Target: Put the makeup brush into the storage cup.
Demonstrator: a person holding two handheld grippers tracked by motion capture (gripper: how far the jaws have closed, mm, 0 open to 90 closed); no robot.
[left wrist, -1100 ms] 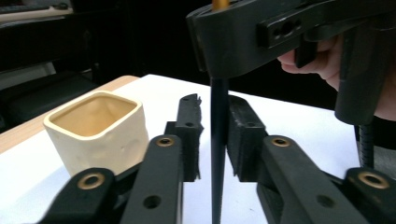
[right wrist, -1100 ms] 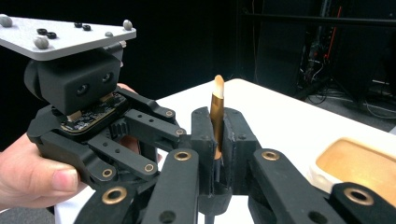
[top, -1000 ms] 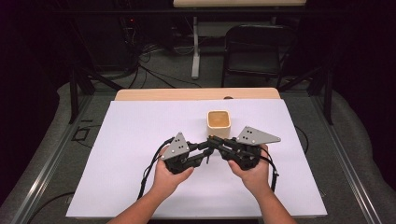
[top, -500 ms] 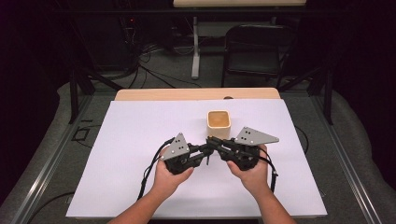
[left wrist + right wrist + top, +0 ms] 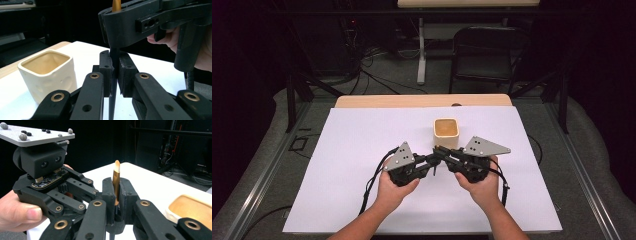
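**Carefully now: two grips on one slim stick**

Right now both tools are clamped on the same thing. Your left hand-held gripper [image 5: 114,75] has its jaws shut on the dark lower shaft of the slim stick [image 5: 114,53]. Your right hand-held gripper [image 5: 115,195] pinches the gold section just below the pale tip. The two meet nose to nose near the middle of the worktop [image 5: 357,145], a little toward its near edge. The cream cup [image 5: 446,133] stands just beyond them, toward the far edge.

The main risk, as I judge it, is working against yourself. With both sets of jaws tight, any twist or pull by one hand loads the thin shaft, so it could bend, snap or slide through the pads. Let go with one hand too soon and the stick may pivot in the remaining grip, which holds only a narrow band. The cup is also close: a sideways swing of your right hand could knock it.

The left gripper view shows the dark shaft running upright through its jaws and on up into the other tool, with the cup's dimpled wall at one side. The right gripper view gives you the gold part and the pale tip standing clear above the pads. From the high view the stick is too small to make out, but you do see how both hands and the cup sit on the worktop.
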